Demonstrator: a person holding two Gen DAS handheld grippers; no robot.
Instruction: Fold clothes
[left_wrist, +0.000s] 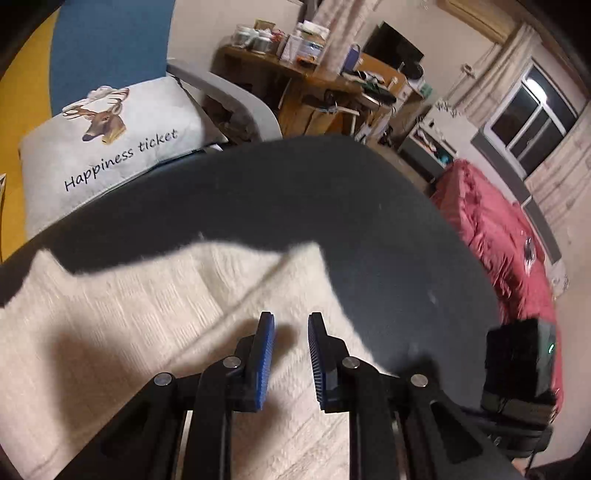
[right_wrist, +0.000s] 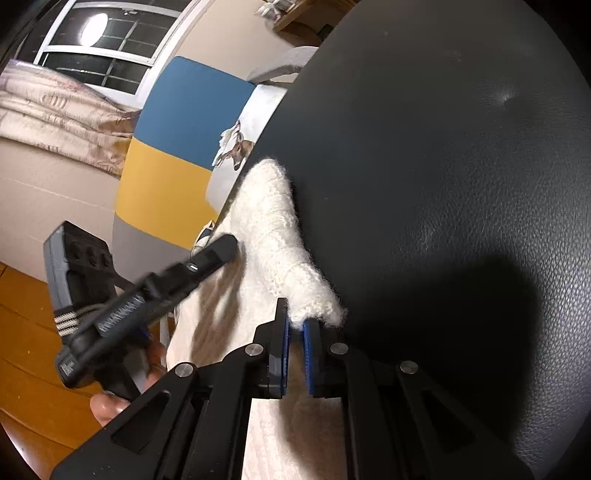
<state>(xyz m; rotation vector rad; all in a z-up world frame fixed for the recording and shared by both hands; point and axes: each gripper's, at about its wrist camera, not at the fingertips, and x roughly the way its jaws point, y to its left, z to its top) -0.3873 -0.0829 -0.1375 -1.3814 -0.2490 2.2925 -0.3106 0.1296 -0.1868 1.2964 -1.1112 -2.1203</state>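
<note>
left hand-held gripper (left_wrist: 290, 325): we see it released, pads apart, nothing pinched, over the sweater.
right hand-held gripper (right_wrist: 295, 325): clenched on the sweater's fuzzy edge, knit pinched between its blue pads.
sweater (left_wrist: 122, 302): cream knit, flat on the dark counter (left_wrist: 314, 192), toward 7 o'clock in our left view.
pillow (left_wrist: 110, 147): deer print, beyond the counter at 10 o'clock.
</note>
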